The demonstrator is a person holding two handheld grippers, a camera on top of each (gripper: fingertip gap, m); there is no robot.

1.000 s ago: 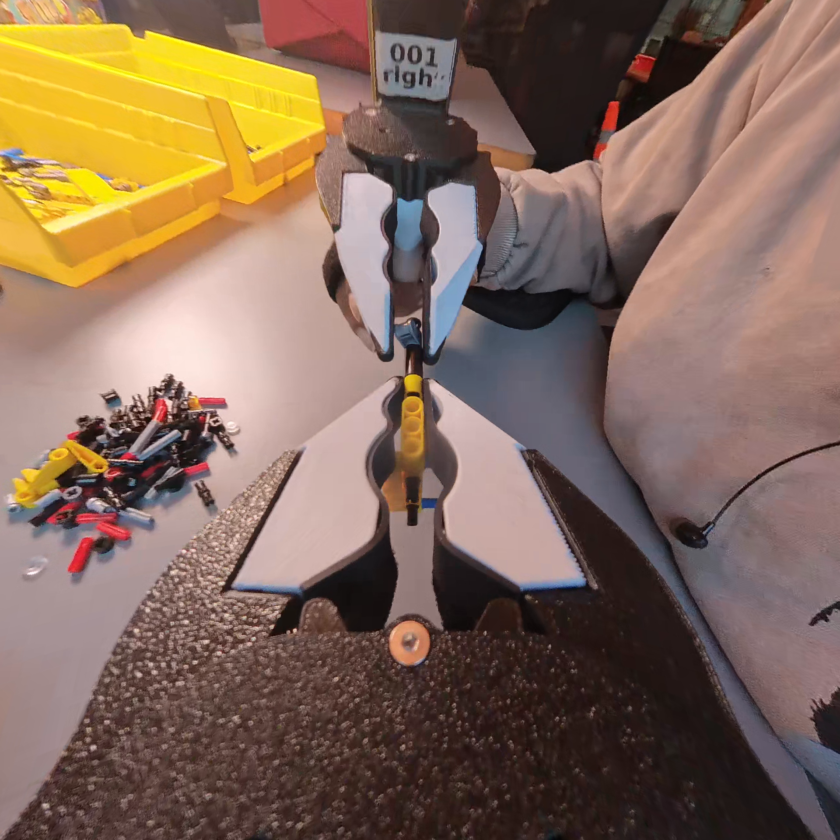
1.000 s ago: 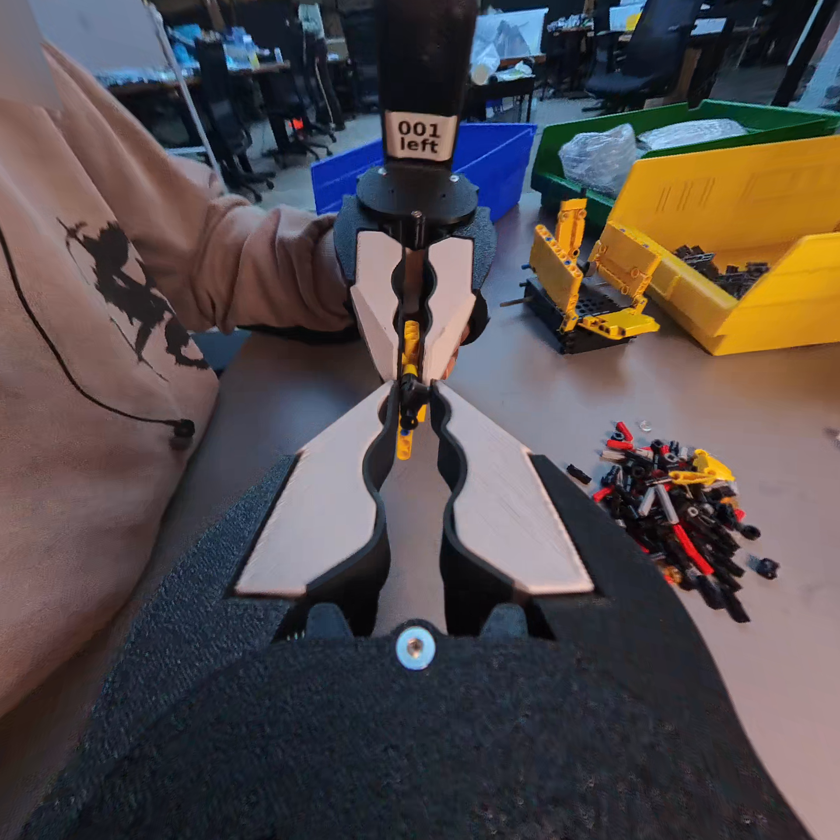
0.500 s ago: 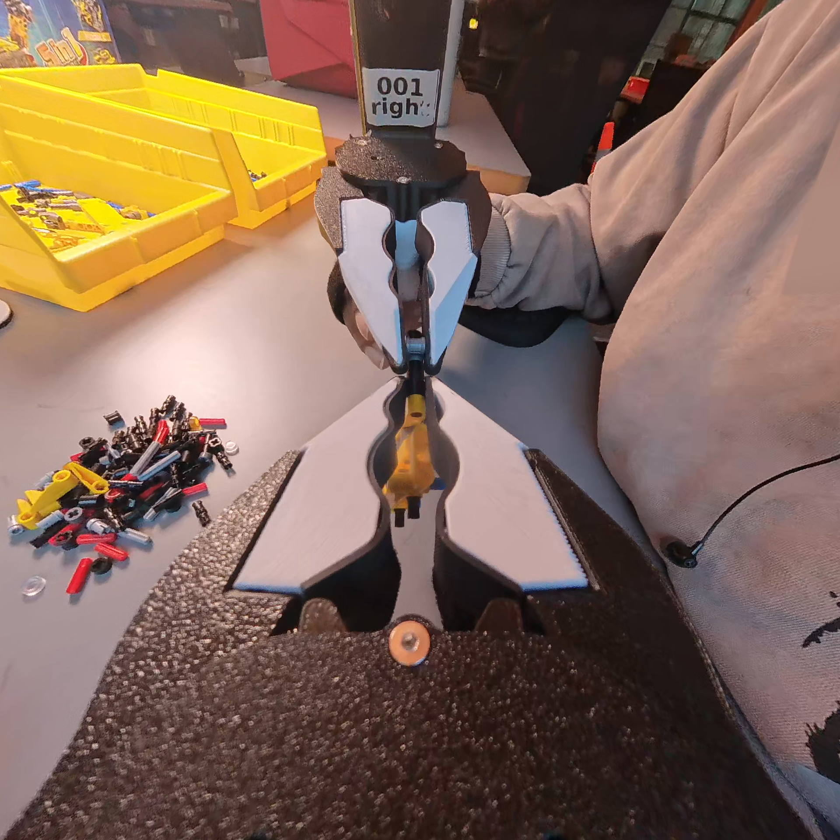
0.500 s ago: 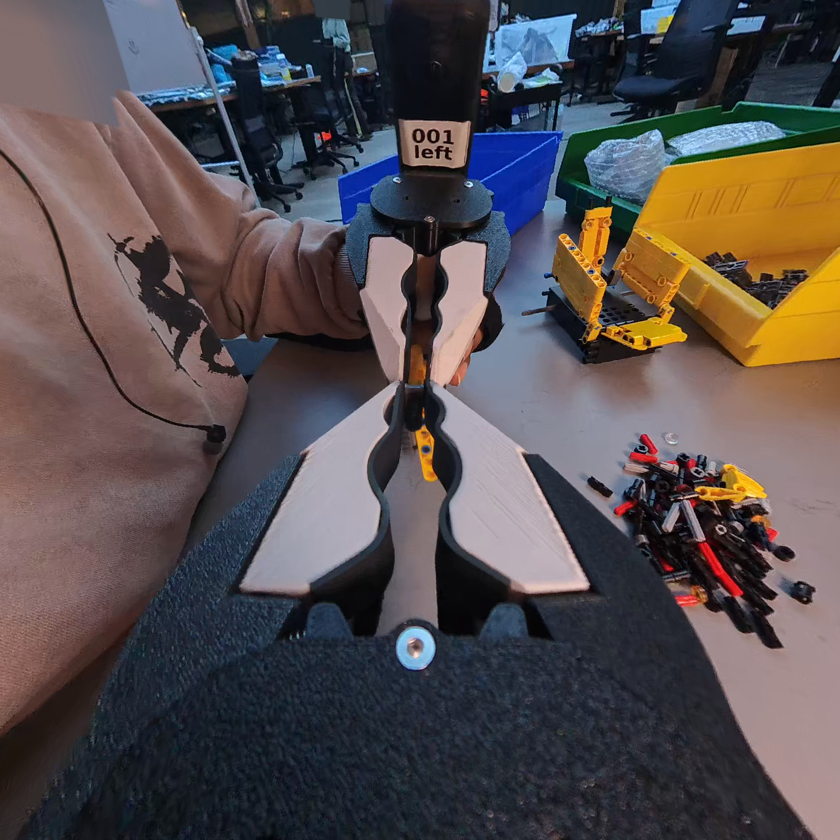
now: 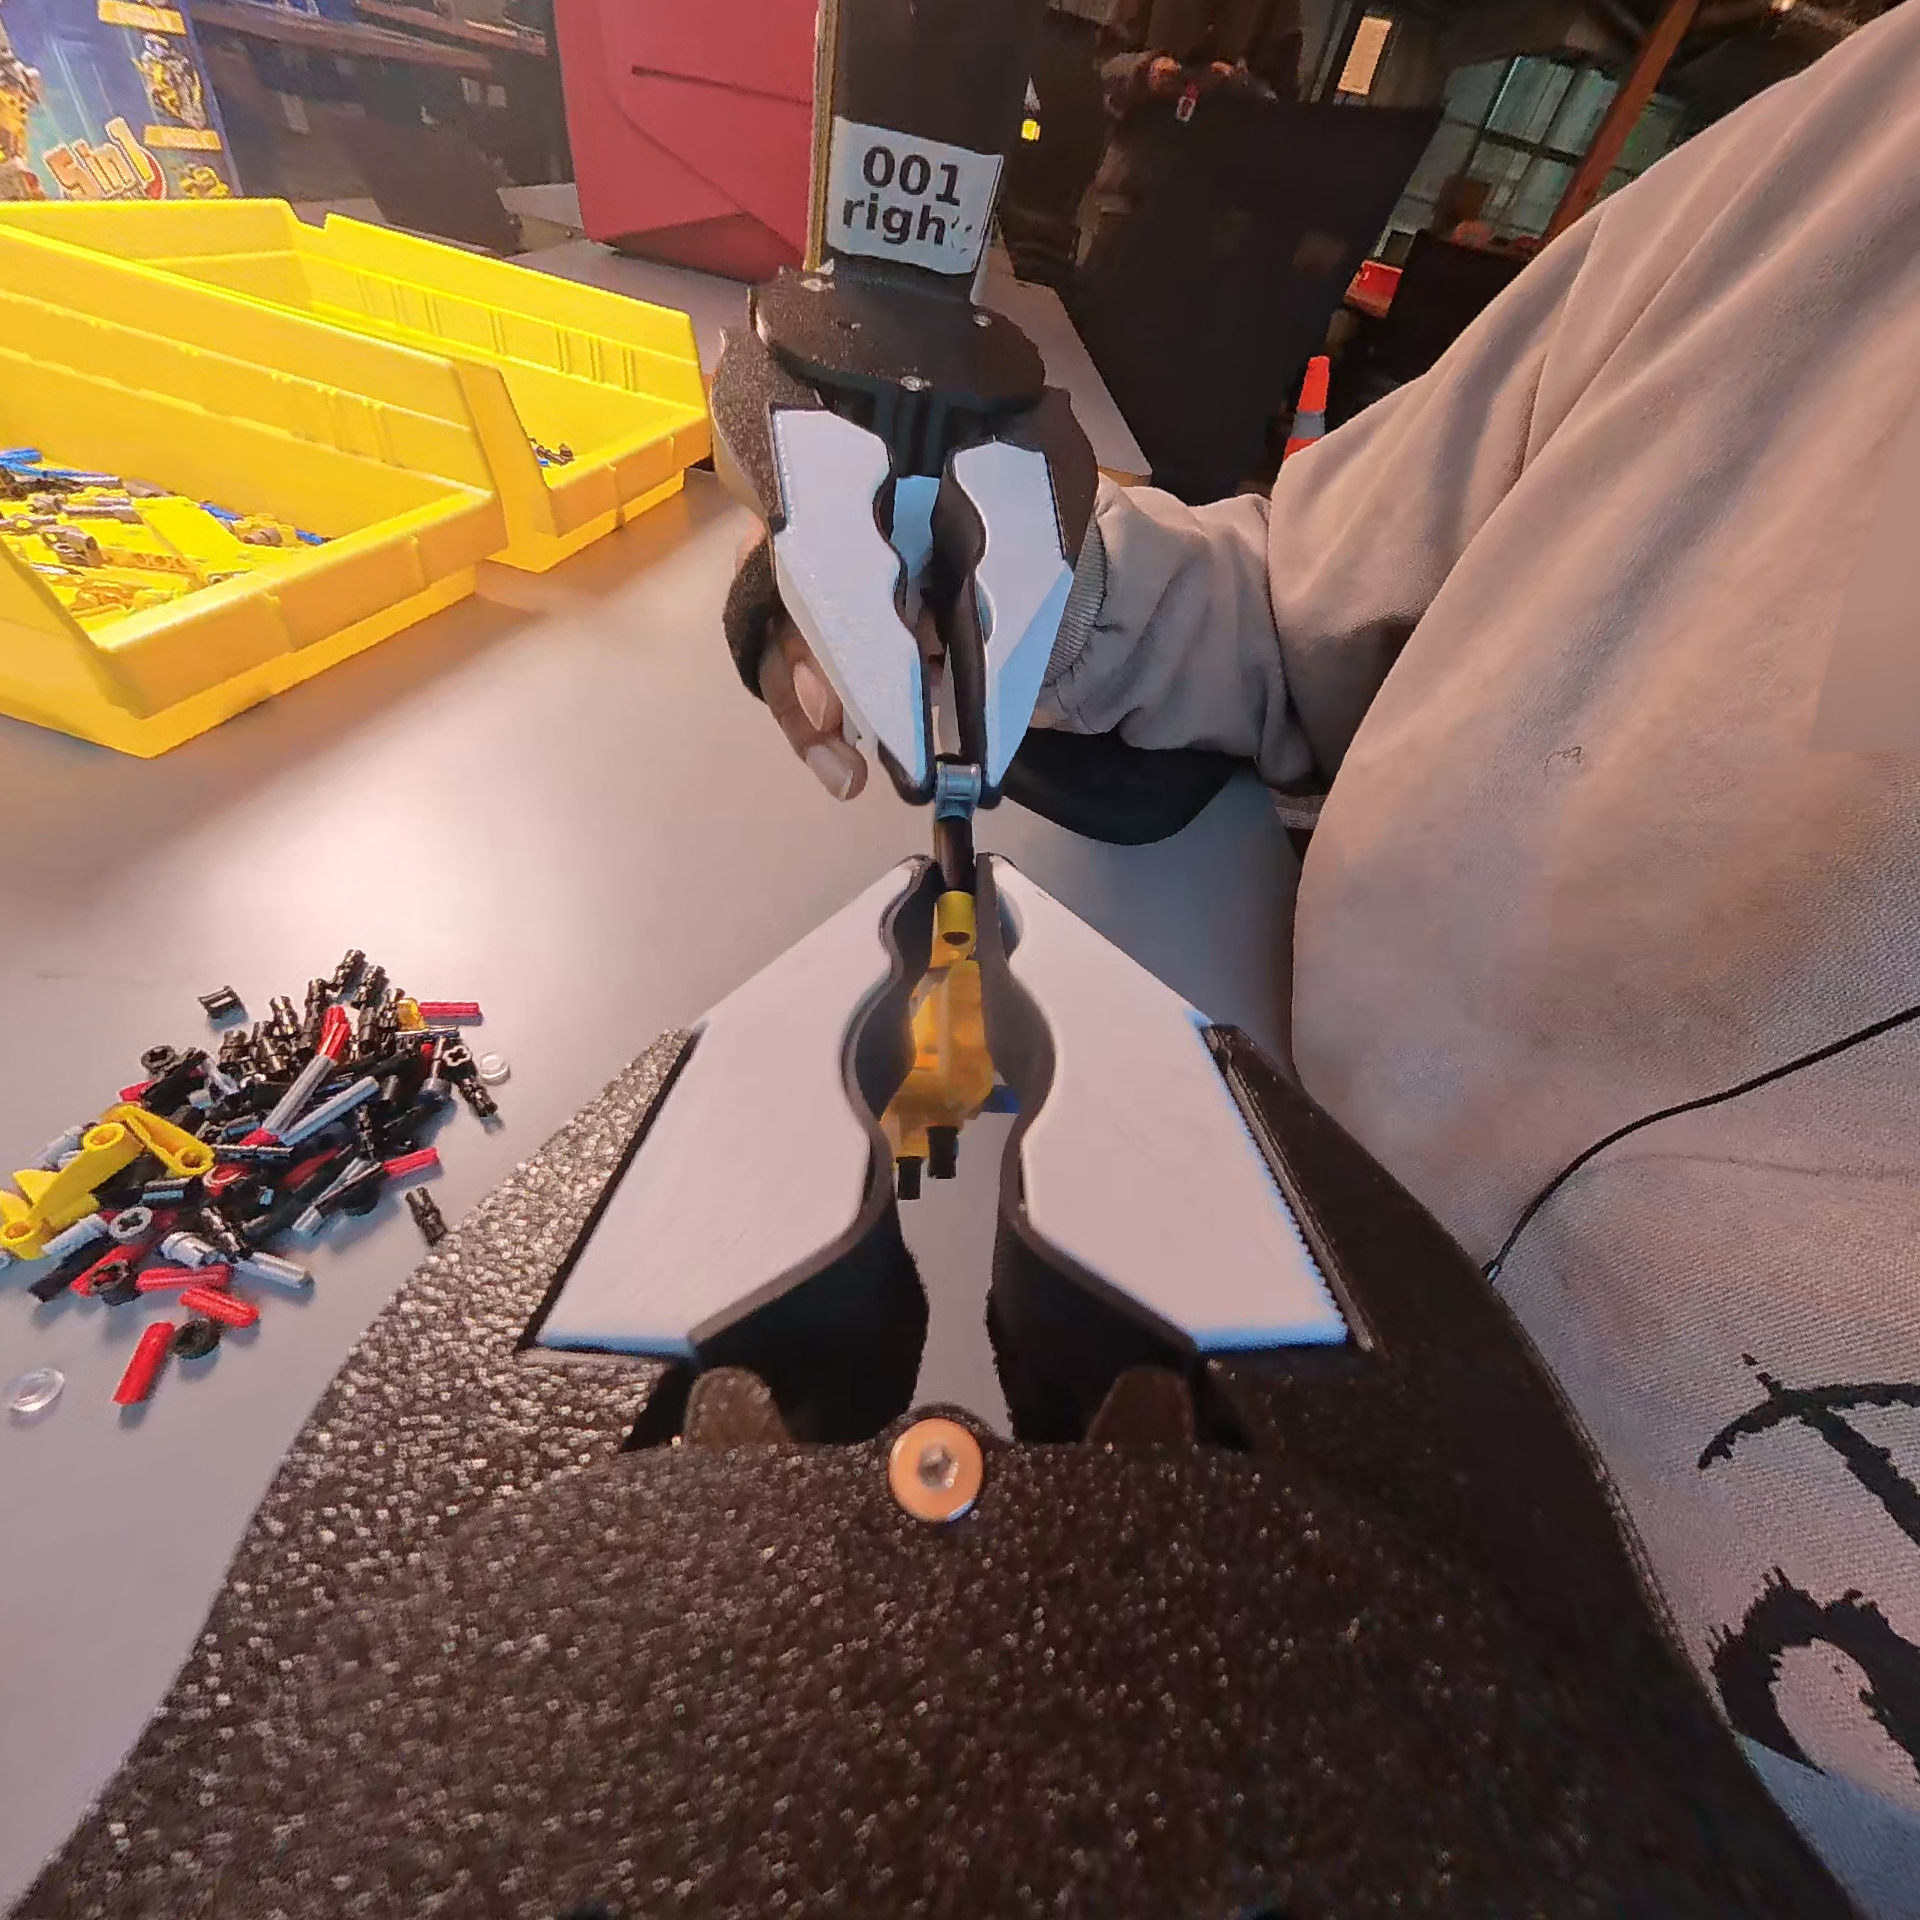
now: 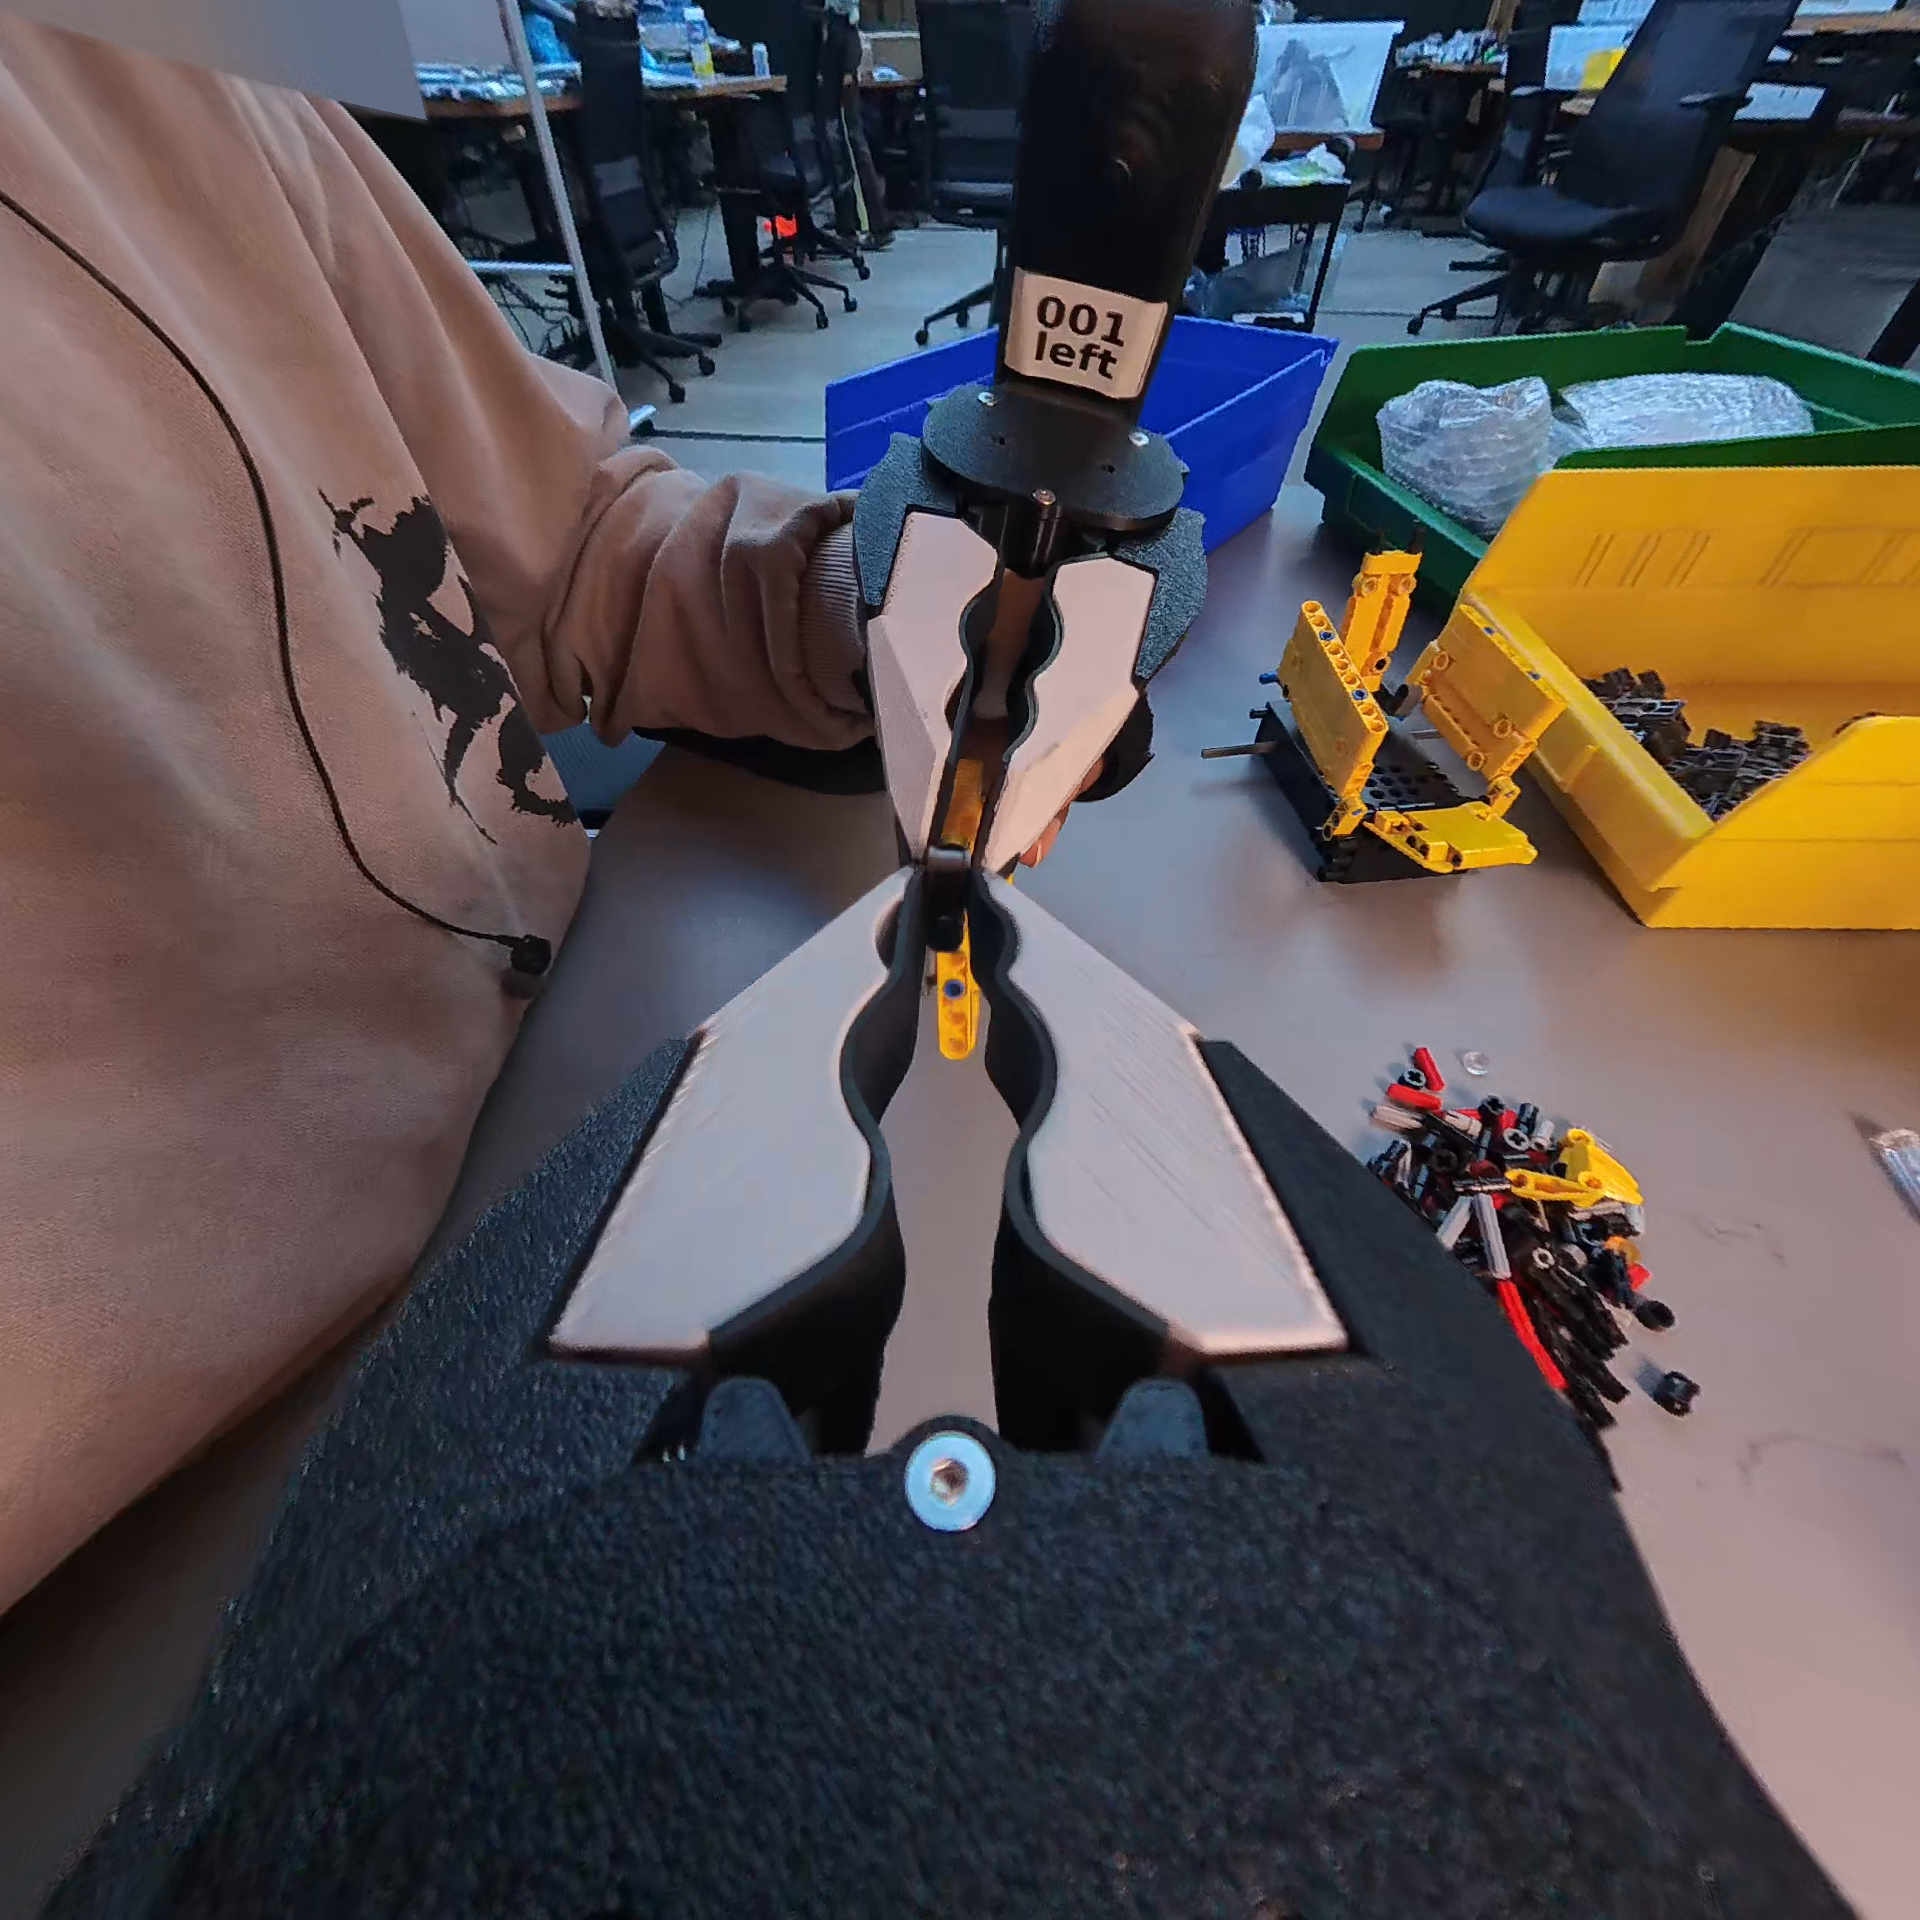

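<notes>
Left wrist view: the left gripper (image 5: 954,883) is clamped on a yellow toy beam (image 5: 940,1049), tip to tip with the right gripper (image 5: 951,784), which pinches a grey connector (image 5: 956,785) on a black rod. Below lies a grey table (image 5: 520,831) with loose small parts (image 5: 249,1122), yellow bins (image 5: 312,436) behind. Right wrist view: office chairs (image 6: 1600,156) fill the room beyond a blue bin (image 6: 1236,416) and a green bin (image 6: 1455,364).

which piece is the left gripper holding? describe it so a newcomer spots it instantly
Start at the grey table, where the two grippers meet tip to tip in front of the person's sweatshirt. Between the left gripper fingers sits a yellow holed beam with black pins, the only yellow piece held off the table, unlike those in the loose parts pile.
</notes>
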